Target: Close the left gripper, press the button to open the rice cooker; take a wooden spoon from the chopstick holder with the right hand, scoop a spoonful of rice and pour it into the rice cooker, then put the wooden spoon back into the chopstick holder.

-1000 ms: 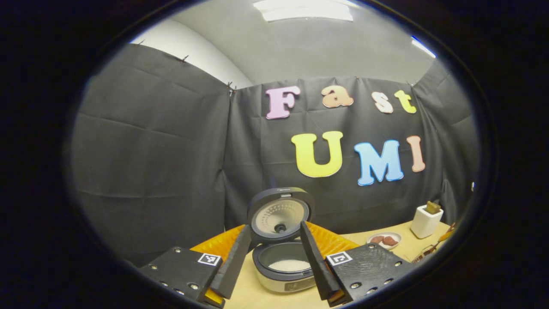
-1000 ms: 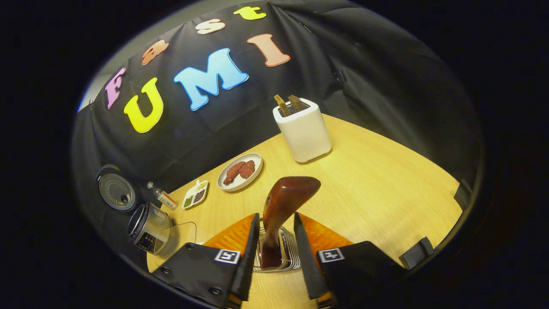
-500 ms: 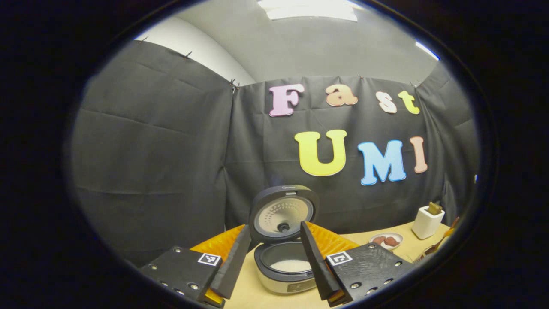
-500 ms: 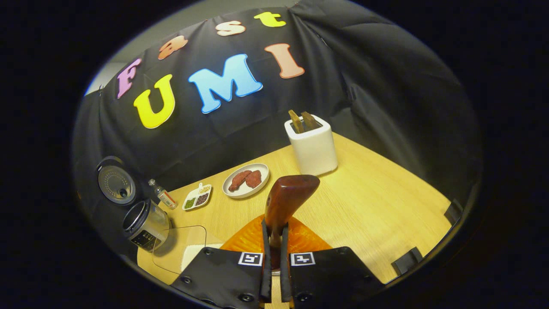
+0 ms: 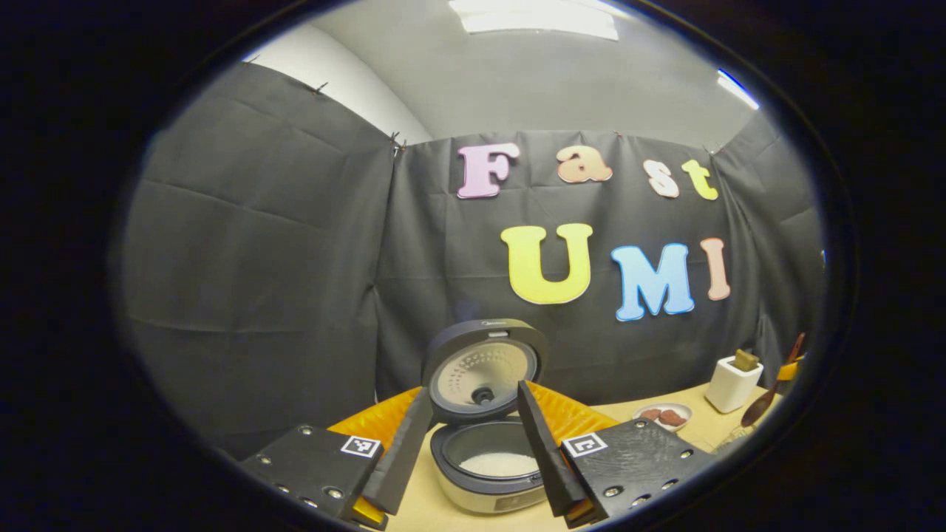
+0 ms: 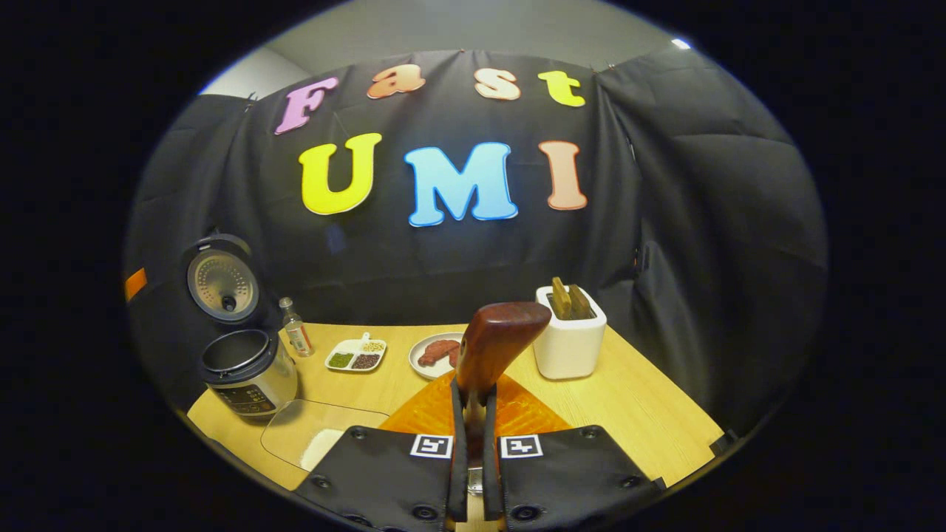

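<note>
The rice cooker (image 5: 488, 473) stands with its lid (image 5: 484, 368) up and white rice in the pot. My left gripper (image 5: 473, 395) hangs open just in front of it, holding nothing. In the right gripper view the cooker (image 6: 247, 369) sits at the left of the wooden table (image 6: 650, 414). My right gripper (image 6: 473, 391) is shut on the brown wooden spoon (image 6: 494, 343), whose broad end sticks up past the fingertips. The left gripper view has the spoon (image 5: 768, 390) raised at the far right. A clear container (image 6: 318, 442) with rice lies low left, beside my right gripper.
Behind the clear container stand a small bottle (image 6: 295, 336), a divided dish (image 6: 357, 357) of grains and a plate (image 6: 432, 353) with reddish food. A white box (image 6: 569, 346) with brown slices in its slots stands right of the spoon. Black cloth walls close the table's back and sides.
My right gripper has shut on the spoon's handle and lifted it out of the wire holder, and its view has swung level. The left gripper has barely moved.
</note>
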Available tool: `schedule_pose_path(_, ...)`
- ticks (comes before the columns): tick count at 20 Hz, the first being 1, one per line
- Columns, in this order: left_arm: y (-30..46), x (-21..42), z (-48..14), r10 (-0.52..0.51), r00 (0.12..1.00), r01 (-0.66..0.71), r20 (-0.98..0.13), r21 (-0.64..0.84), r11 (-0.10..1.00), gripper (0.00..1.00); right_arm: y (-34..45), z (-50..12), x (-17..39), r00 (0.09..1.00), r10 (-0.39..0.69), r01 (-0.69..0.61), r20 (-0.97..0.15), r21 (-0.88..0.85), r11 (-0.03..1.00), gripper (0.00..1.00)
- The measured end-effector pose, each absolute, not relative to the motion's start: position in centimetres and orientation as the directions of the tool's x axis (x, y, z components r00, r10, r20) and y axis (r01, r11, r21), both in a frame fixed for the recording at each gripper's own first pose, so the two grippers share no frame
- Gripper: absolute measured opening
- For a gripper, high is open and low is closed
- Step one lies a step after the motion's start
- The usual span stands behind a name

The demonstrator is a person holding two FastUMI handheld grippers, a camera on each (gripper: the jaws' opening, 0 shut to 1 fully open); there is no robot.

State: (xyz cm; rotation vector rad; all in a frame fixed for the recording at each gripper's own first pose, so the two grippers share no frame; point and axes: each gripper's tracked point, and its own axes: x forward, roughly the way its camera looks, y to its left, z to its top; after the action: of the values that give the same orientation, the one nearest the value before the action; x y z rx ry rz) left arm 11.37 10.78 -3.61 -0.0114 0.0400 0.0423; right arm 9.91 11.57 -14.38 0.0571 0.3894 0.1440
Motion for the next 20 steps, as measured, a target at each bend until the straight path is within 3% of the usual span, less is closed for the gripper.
schedule_pose_path(7, 13.0, 12.7, -4.9, 0.041, 0.998, -0.043, -0.054, -0.025, 0.999, 0.73, 18.9, -13.8, 9.8, 0.909, 0.237, -0.241, -0.344, 0.031, 0.970, 0.10)
schedule_pose_path(20, 15.9, 14.3, -8.5, 0.040, 0.995, -0.044, -0.094, -0.033, 0.999, 0.74, 27.2, -22.3, 10.4, 0.833, 0.296, -0.370, -0.467, -0.072, 0.926, 0.10)
